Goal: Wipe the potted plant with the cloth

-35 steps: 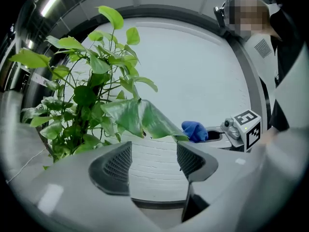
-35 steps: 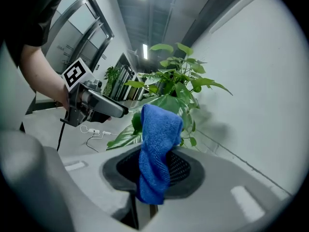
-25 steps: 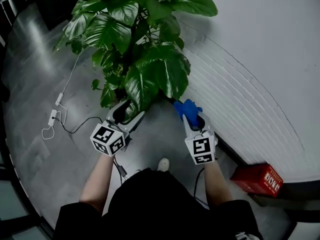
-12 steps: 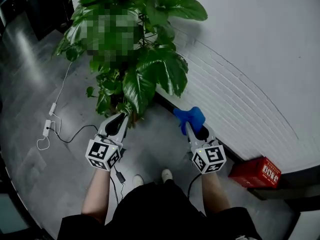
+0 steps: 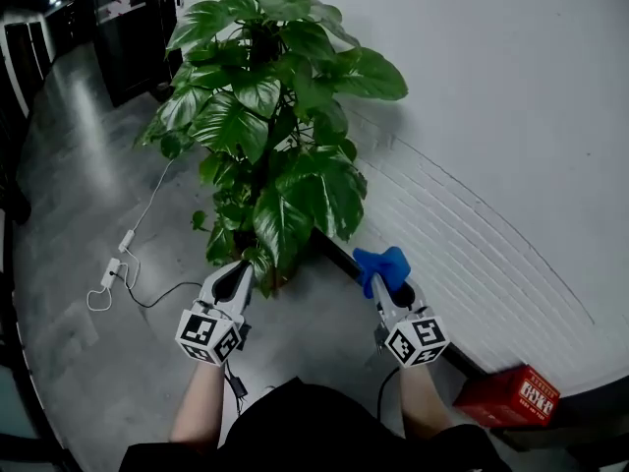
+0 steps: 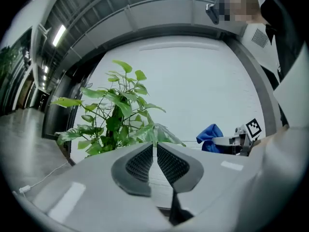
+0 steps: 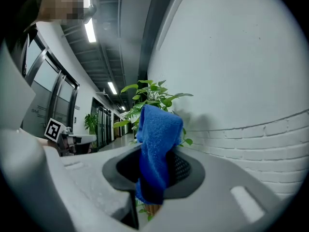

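Observation:
A tall potted plant [image 5: 275,116] with broad green leaves stands on the floor against the white wall; its pot is hidden by foliage. My left gripper [image 5: 239,271] is at the plant's lowest leaves. Its jaws have just been closing and now pinch the edge of a pale low leaf [image 6: 161,135] at their tips [image 6: 155,151]. To the right of the plant, my right gripper [image 5: 378,281] is shut on a blue cloth [image 5: 383,264]. The cloth [image 7: 157,144] bunches up above the jaws, with the plant [image 7: 149,93] beyond it.
A white brick wall [image 5: 491,165] runs along the right, with a dark skirting at its foot. A red box [image 5: 516,393] lies by the wall near my right elbow. A white power strip and cable [image 5: 116,268] trail over the grey floor at left. Dark doors [image 5: 128,28] stand behind.
The left jaws went from wide open around a hanging low leaf to shut on it. Both grippers came back and up, and the right one rolled with the cloth.

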